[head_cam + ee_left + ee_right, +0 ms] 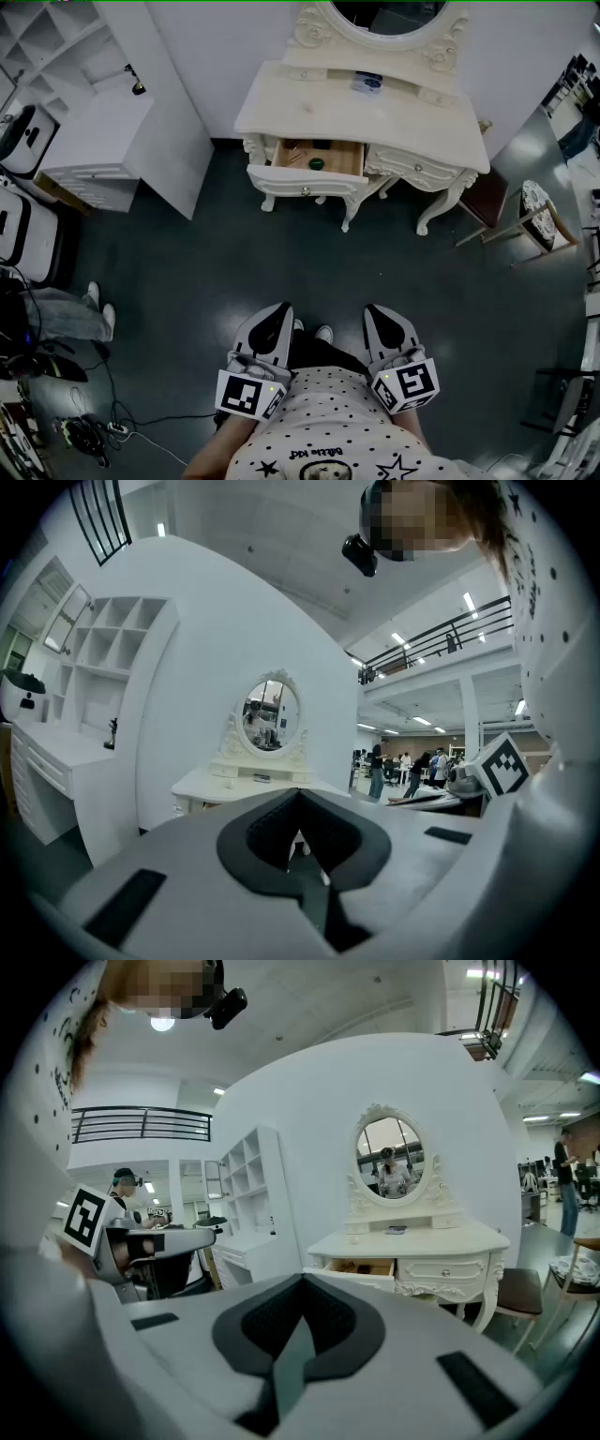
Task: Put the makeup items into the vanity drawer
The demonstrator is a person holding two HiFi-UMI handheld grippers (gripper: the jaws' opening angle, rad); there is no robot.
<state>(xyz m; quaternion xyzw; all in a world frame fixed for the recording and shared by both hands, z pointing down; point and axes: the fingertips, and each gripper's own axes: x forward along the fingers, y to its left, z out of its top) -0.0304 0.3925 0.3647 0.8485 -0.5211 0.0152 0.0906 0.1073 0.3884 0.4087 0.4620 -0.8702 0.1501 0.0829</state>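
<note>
Head view: the person is standing well apart from the vanity drawer (305, 180), which is hanging open under the counter (309, 103), its long axis running across the view. A round green item (317, 163) is lying inside. The left gripper (284, 308) and right gripper (372, 310) are pointing at it, the left seemingly lining up better.

Left gripper view: the fingers are pressing together, pinching nothing, and blocking the drawer.

Right gripper view: the fingers are likewise pressing together with nothing between them; the drawer (361, 1267) is sitting ahead, slightly right.
</note>
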